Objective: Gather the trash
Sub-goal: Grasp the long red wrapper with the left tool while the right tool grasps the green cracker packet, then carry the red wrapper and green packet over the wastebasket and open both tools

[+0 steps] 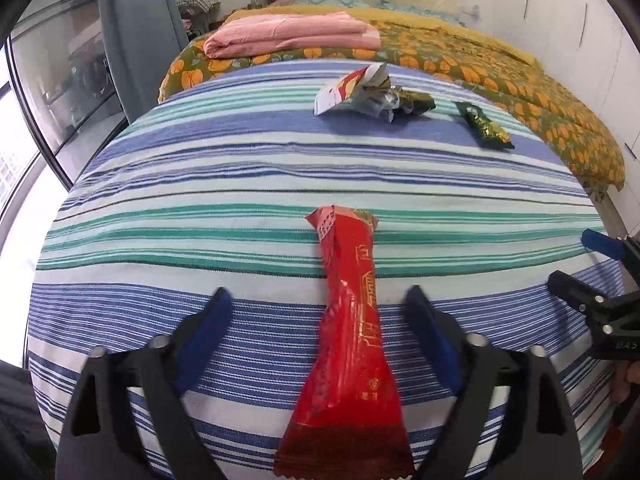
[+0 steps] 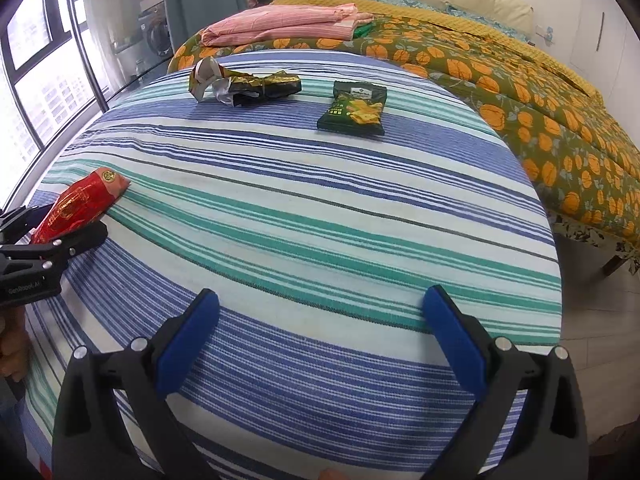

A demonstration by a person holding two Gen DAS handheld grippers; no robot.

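A bed with a blue, green and white striped sheet (image 2: pixel 320 208) carries the trash. The left claw (image 1: pixel 320 304) stands released, the long red foil wrapper (image 1: pixel 348 320) lying loose between its blue pads; the right claw (image 2: pixel 320 304) is released and empty. Farther off lie a crumpled wrapper bundle (image 2: pixel 244 84) and a dark green chip bag (image 2: pixel 356 108).

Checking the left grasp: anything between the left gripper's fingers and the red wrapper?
Nothing visible. The red wrapper lies on the striped sheet between the open fingers of the left gripper, pads clear of it on both sides. The other wrappers lie farther up the bed.
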